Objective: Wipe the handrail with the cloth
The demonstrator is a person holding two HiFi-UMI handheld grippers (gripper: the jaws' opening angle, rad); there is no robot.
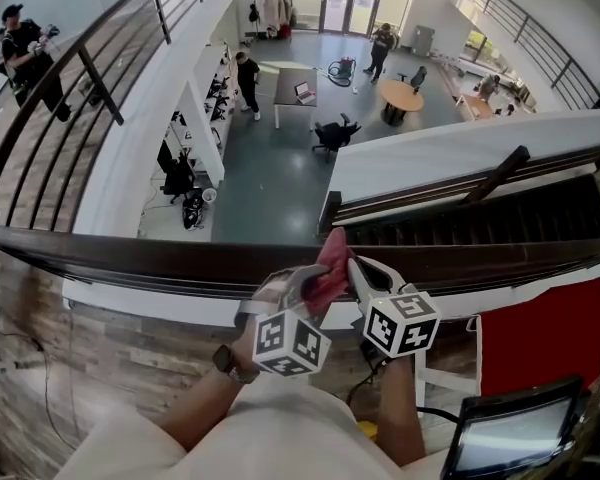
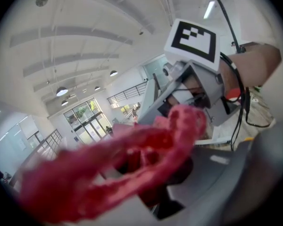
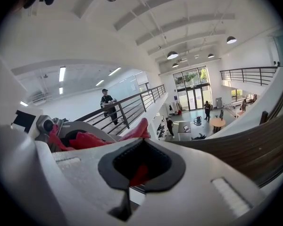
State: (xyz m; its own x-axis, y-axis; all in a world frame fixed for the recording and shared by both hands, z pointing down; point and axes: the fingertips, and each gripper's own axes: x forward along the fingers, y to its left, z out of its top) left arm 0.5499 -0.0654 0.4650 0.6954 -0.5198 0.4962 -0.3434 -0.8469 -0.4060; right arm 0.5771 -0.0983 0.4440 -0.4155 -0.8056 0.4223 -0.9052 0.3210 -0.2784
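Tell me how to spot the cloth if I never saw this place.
Find the long dark handrail crossing the head view. Near its middle the left gripper and right gripper meet, both pinching the cloth. It is the only soft, crumpled red thing among hard pale grippers.

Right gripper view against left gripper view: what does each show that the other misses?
Only the right gripper view shows the wooden handrail, curving past at right, and a person standing at the far railing. Only the left gripper view shows a marker cube and the hand behind it. Both show the red cloth close to the lens and the glass entrance doors in the distance.
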